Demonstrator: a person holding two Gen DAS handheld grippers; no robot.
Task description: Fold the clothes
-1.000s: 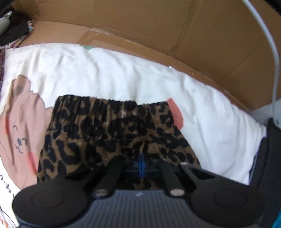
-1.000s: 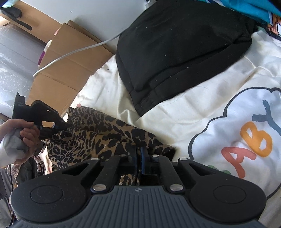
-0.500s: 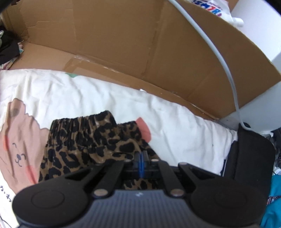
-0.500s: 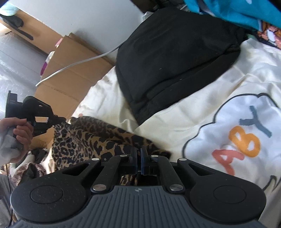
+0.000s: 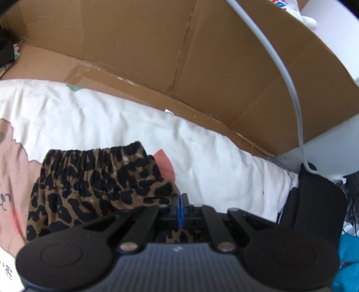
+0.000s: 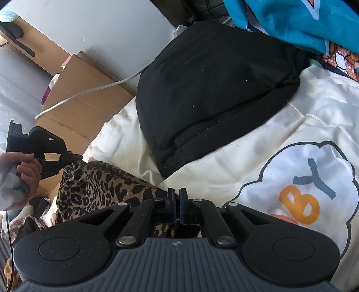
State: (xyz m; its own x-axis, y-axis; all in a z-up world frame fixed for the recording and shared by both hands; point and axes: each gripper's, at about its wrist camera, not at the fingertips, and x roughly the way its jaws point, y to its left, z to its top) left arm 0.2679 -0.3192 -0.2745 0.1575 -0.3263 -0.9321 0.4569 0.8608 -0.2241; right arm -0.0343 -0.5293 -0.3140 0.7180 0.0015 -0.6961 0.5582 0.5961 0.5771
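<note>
Ahead of our left gripper [image 5: 180,203] stands a cardboard box [image 5: 157,56], with a grey cable [image 5: 289,85] crossing it at upper right. A white printed sheet [image 5: 112,121] covers the surface between the two. Ahead of our right gripper [image 6: 176,202] lies a folded black garment [image 6: 213,89], with a blue cloth [image 6: 291,20] beyond it; nothing blocks either tool.

Compared with half a second ago, the leopard shorts [image 5: 96,179] sit further to the left of the left tool. The box wall fills more of that view. In the right view the fingers [image 6: 184,203] now show a thin gap that was closed before.

The left tool's fingers are pressed together on the shorts' fabric at their near edge. The right tool's fingers stand slightly apart, with leopard fabric visible beneath them; we cannot tell whether they grip it. The shorts [image 6: 101,188] lie bunched on the sheet between both tools. A hand [image 6: 24,170] at far left holds the other tool.
</note>
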